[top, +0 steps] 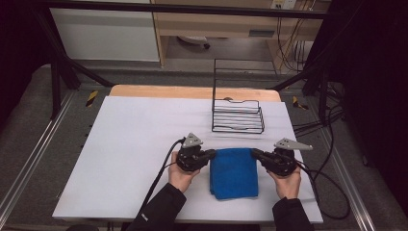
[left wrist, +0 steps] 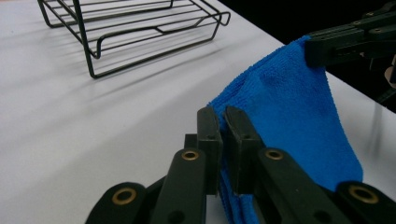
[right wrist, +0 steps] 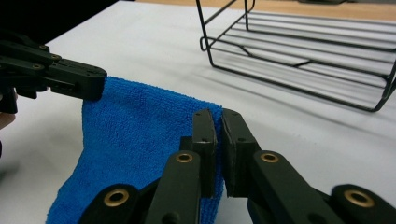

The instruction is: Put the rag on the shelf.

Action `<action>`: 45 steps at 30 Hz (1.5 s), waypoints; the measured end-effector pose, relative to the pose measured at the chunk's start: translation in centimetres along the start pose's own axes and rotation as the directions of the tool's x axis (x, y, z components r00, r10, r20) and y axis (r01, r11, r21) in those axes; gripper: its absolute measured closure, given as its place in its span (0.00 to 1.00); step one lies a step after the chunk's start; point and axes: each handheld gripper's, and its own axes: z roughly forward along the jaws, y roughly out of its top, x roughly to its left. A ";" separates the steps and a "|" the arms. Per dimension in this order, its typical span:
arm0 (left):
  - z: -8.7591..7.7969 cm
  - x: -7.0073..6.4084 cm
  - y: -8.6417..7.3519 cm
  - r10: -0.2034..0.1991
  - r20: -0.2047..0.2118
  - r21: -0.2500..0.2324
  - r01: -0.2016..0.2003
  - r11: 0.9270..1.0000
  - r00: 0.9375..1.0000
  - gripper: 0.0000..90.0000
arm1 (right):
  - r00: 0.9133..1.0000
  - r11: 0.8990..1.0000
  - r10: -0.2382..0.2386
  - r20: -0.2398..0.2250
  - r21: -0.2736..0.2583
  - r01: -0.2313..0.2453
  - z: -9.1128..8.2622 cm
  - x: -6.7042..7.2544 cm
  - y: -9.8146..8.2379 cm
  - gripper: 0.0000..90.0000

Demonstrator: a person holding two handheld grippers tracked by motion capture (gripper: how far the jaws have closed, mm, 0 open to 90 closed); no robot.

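A folded blue towel (top: 234, 173) lies on the white table near its front edge, its far edge lifted off the surface. My left gripper (top: 211, 155) is shut on the towel's far left corner, and my right gripper (top: 253, 153) is shut on its far right corner. In the left gripper view the towel (left wrist: 289, 112) hangs between my jaws and the other gripper's jaws at the upper right. In the right gripper view the towel (right wrist: 140, 144) stretches from my jaws to the other gripper's jaws at the left.
A black wire rack (top: 237, 115) stands on the table just beyond the towel, with a tall wire back. The same rack (left wrist: 135, 32) (right wrist: 303, 60) appears in both gripper views. White table surface (top: 134, 144) spreads to the left. Cables trail from both grippers.
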 end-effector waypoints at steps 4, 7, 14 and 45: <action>-0.3 -0.3 0.4 0.006 -0.001 -0.024 -0.006 1.000 1.000 0.94 | 1.000 1.000 -0.001 -0.001 -0.020 0.001 -0.3 0.1 0.3 0.95; -0.5 -0.4 0.7 0.014 -0.004 -0.040 -0.014 0.999 1.000 0.94 | 1.000 0.999 -0.011 0.005 -0.037 0.011 -0.7 0.2 0.5 0.95; -1.1 -0.8 1.5 0.023 -0.004 -0.070 -0.024 0.997 1.000 0.94 | 1.000 0.997 -0.023 0.014 -0.074 0.024 -1.4 0.4 1.1 0.95; -3.3 -2.5 6.1 0.059 -0.017 -0.241 -0.061 0.969 0.998 0.94 | 0.995 0.958 -0.051 0.090 -0.276 0.075 -4.7 1.9 4.3 0.96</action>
